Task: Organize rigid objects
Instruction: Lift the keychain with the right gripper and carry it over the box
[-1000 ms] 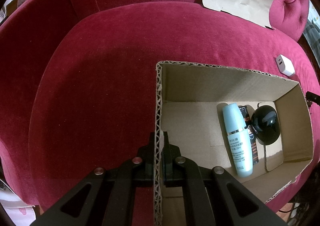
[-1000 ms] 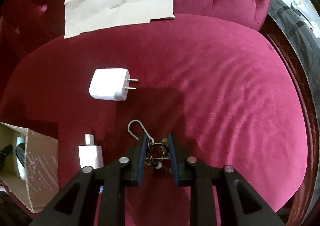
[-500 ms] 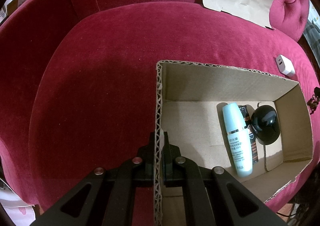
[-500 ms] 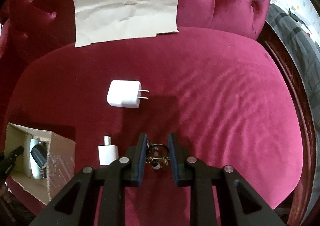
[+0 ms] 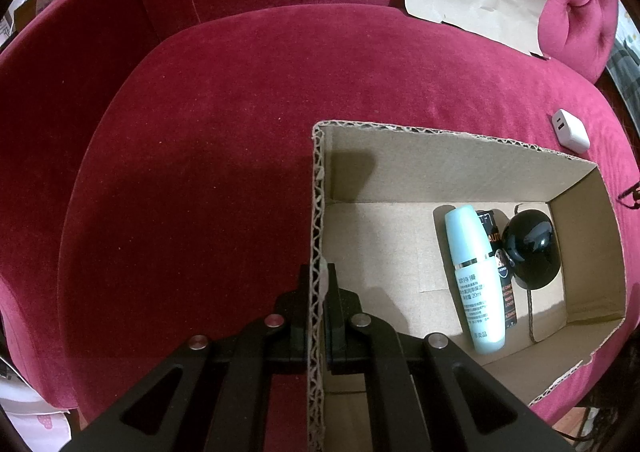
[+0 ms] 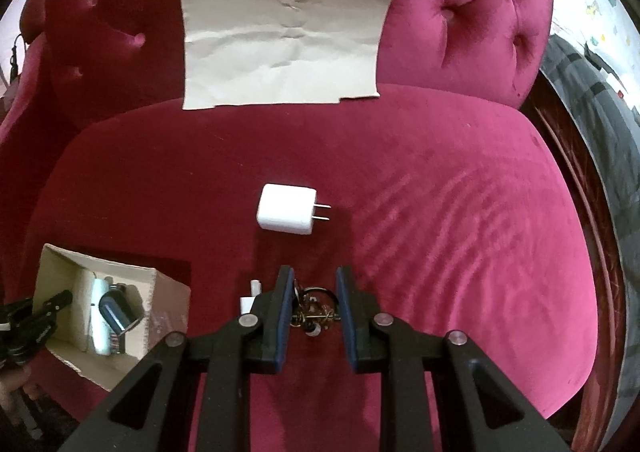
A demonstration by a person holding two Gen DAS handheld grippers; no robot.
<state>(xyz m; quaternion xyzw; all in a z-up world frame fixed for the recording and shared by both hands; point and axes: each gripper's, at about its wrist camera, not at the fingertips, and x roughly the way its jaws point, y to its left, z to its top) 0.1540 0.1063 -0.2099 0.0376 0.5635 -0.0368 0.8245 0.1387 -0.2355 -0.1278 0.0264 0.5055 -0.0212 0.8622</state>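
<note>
Keyring (image 6: 314,312) pinched between right gripper (image 6: 314,306) pads, above crimson velvet seat (image 6: 440,211); white charger (image 6: 287,209) just ahead. Left gripper (image 5: 319,284) clamped shut on cardboard box (image 5: 440,155) wall.

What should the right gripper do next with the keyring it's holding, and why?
Probably carry it left over the cardboard box and release. The right gripper is shut on the keyring, the left gripper pinches the box wall, and a bottle already lies inside.
</note>
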